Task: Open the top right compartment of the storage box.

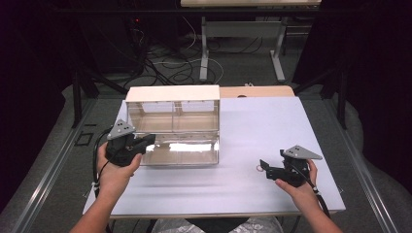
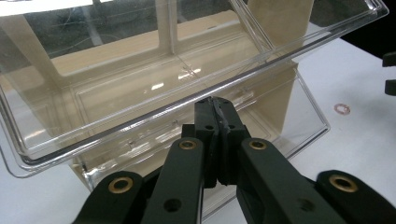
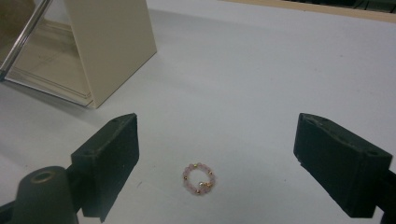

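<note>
Basically two jobs running at once: the left tongs [image 2: 215, 105] are clamped together on the front rim of the clear flap [image 2: 140, 93] of the display box [image 1: 172, 131], which sits at the far left of the counter [image 1: 272, 126]. Flap is tilted out from the box, so my read is the left hand is holding it open to give access to the two compartments inside; both look empty as far as I can tell. Box has cream end panels and top, clear front. The right tongs [image 3: 215, 158] are wide apart, nothing between them touching either jaw, hovering low over a small pink bead ring [image 3: 198, 178] with a few gold beads. Ring lies flat on the bare counter, near right of the box, well apart from it, roughly centred between the jaws. Looks like a pick lined up but not yet made. In the high view the right tongs [image 1: 266, 167] point left toward the ring [image 1: 259, 168]. Likely intent: ring goes in the box while the flap is held. Ring is thin and flat, so the pinch could slip.
</note>
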The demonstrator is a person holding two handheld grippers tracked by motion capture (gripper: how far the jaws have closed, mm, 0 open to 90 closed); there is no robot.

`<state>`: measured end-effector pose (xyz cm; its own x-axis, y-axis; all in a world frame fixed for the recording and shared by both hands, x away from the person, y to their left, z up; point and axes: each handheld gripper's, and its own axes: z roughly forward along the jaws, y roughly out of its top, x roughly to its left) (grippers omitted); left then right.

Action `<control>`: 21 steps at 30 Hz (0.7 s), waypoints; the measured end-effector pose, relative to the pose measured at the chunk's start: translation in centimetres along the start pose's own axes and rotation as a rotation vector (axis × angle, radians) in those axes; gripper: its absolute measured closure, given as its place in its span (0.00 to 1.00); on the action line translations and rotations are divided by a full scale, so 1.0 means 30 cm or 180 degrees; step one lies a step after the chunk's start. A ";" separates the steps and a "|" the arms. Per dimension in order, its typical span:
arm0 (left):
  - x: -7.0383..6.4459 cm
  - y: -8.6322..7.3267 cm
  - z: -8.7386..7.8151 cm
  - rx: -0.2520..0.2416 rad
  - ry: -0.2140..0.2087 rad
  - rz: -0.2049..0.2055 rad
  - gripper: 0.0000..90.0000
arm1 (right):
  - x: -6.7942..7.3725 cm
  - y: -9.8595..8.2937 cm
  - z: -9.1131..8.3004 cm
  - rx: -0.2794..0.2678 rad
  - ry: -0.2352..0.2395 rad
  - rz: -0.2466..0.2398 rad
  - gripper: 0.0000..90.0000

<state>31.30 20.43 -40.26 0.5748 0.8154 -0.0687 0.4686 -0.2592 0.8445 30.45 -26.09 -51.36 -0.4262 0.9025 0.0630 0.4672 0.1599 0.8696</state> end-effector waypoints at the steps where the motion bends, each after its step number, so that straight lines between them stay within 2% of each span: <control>1: 0.001 -0.001 0.001 -0.0011 -0.0007 -0.0016 1.00 | -0.001 0.000 0.000 -0.0003 -0.0001 -0.0013 0.15; 3: 0.003 -0.002 0.005 -0.0041 -0.0046 -0.0075 1.00 | -0.001 0.000 0.000 0.0004 0.0012 -0.0011 0.15; 7: 0.006 -0.002 0.008 -0.0062 -0.0073 -0.0107 1.00 | -0.001 0.000 0.001 0.0003 0.0014 -0.0010 0.15; 21: -0.002 0.020 0.003 -0.0138 -0.0090 -0.0100 1.00 | -0.001 0.000 0.000 0.0004 0.0017 -0.0014 0.16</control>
<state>31.60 20.17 -39.81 0.5794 0.8076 -0.1100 0.4576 -0.2106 0.8639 30.47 -26.11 -51.38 -0.4324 0.8996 0.0618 0.4662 0.1643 0.8693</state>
